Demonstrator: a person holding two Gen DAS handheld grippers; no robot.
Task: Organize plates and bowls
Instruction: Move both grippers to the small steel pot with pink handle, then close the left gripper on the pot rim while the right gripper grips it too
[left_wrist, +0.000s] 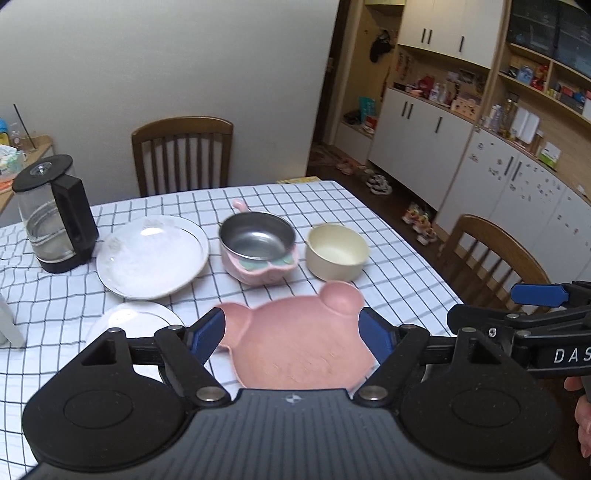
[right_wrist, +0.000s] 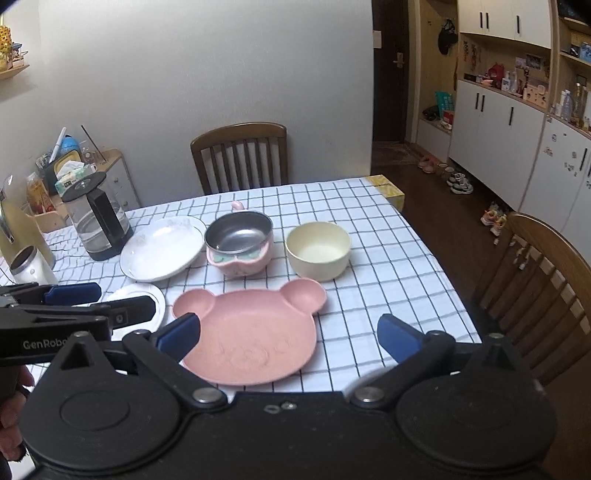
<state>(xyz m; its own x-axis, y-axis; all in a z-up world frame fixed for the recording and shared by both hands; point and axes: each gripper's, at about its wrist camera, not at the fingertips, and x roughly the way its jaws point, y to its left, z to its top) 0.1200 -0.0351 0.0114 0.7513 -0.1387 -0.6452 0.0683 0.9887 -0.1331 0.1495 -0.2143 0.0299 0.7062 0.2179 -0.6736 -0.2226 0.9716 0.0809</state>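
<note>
The pink bear-shaped plate (right_wrist: 251, 336) lies flat on the checked tablecloth (right_wrist: 388, 266), nearest the camera, and serves as the landmark here. Beyond its right ear sits the cream bowl (right_wrist: 318, 249), close but apart from it. Straight beyond the plate is the steel bowl in a pink handled holder (right_wrist: 238, 243) (the holder has green patches on its near face). Beyond the plate's left ear lies the large white plate (right_wrist: 164, 245), and just left of the bear plate a small white plate (right_wrist: 138, 295) lies partly hidden behind the other gripper. Further beyond and left of the bear plate stands the glass kettle (right_wrist: 98, 221).

The right gripper (right_wrist: 290, 334) hangs above the near edge of the bear plate with its jaws spread wide, the left blue pad over the plate's left side and the right pad over bare cloth; neither pad presses on anything. The left gripper (left_wrist: 291, 334) also stands open over the same plate, its blue pads either side of the plate's body in the left wrist view, holding nothing.
</note>
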